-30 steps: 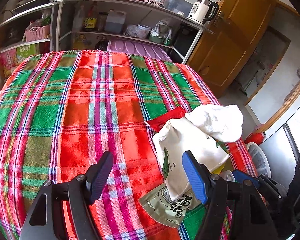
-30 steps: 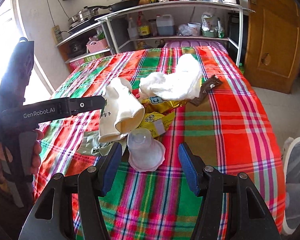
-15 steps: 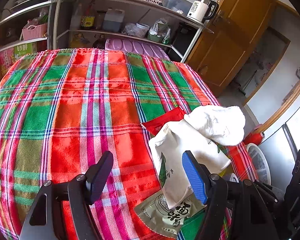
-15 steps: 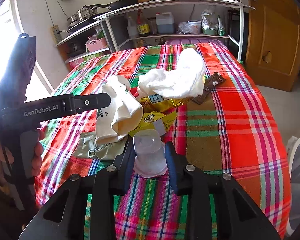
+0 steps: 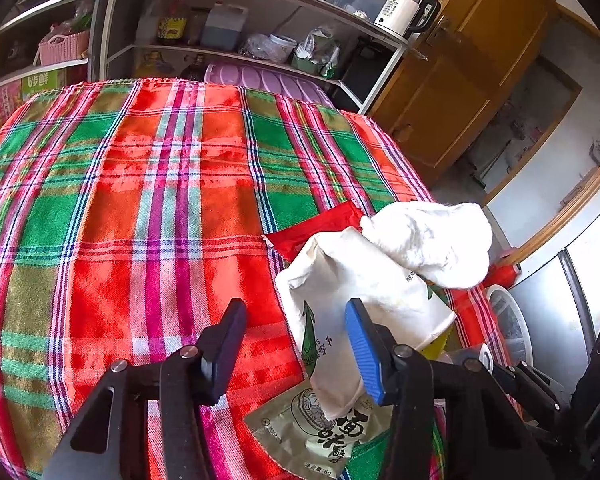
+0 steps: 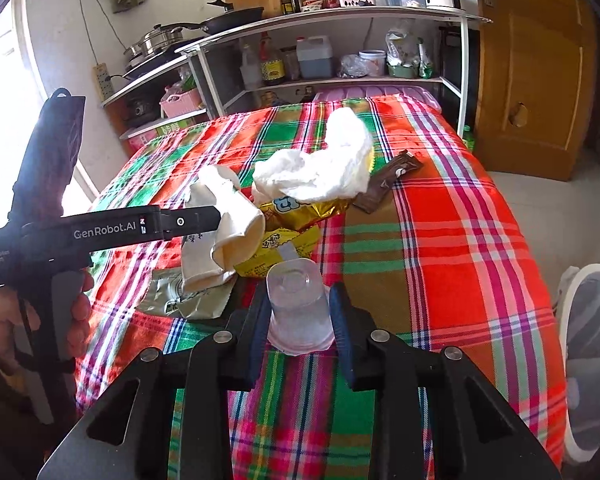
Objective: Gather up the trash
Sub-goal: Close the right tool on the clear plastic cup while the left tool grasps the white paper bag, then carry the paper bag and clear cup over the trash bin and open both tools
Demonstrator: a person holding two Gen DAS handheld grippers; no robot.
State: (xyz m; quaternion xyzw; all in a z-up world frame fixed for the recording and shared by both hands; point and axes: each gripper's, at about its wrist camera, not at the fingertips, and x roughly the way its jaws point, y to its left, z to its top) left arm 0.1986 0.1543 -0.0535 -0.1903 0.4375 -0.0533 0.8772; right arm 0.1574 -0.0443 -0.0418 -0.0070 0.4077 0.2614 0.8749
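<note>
Your white bin (image 6: 592,360) runs off the right edge, the crumpled tissue (image 6: 320,168) hides most of the gold wrapper (image 6: 300,210), and the green sachet's (image 5: 316,436) small print stays unreadable.

Strong daylight pours in from a blown-out window (image 6: 4,92) at the left of the right wrist view, washing that edge to white, while the plaid tablecloth (image 5: 148,216) glows vivid and evenly lit. Both fisheye views bend the shelf rack (image 6: 340,20) and wooden door (image 6: 536,76) into curves and fall to black in the corners. The focus is fairly sharp at centre, softening toward the rims.
</note>
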